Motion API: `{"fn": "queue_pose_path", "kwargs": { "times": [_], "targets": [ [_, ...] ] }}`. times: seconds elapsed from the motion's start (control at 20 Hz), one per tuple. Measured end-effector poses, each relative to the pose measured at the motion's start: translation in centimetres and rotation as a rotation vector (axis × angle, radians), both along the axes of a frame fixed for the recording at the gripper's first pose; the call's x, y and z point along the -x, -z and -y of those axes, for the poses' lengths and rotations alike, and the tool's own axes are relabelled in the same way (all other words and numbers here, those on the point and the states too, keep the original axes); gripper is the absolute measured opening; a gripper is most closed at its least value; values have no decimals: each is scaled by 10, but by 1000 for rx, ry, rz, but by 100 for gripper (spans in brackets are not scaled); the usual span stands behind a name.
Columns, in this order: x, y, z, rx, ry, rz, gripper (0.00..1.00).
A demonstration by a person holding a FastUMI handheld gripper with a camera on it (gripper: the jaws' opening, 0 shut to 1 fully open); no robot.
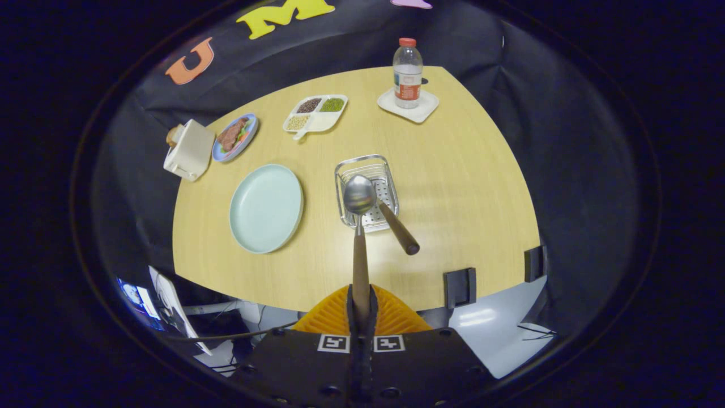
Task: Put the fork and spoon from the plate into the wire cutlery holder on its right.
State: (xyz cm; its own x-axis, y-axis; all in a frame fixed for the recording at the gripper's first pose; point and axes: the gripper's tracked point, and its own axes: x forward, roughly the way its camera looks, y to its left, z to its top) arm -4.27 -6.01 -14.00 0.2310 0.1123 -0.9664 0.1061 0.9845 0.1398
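Claw [361, 309] clamps spoon [359, 226] by its wooden handle, bowl up at 12 o'clock over wire holder [367, 192]. Fork [396, 226] already in holder, handle leaning out toward 5 o'clock. Plate [266, 207] at holder's 9 o'clock, on table [453, 170].

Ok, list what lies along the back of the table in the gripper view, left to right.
Toaster → plate of food → divided dish of beans → bottle on its white coaster. The gripper is shut on the spoon.
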Motion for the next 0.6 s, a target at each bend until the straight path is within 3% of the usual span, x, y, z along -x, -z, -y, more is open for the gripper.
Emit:
{"fn": "queue_pose_path", "kwargs": {
  "times": [0.4, 0.5, 0.6],
  "targets": [
    [-11, -1, -1, -4, 23, 4, 4],
    [-17, -7, -4, -19, 39, 24, 10],
    [-21, -15, -5, -37, 52, 47, 10]
  ]
}}
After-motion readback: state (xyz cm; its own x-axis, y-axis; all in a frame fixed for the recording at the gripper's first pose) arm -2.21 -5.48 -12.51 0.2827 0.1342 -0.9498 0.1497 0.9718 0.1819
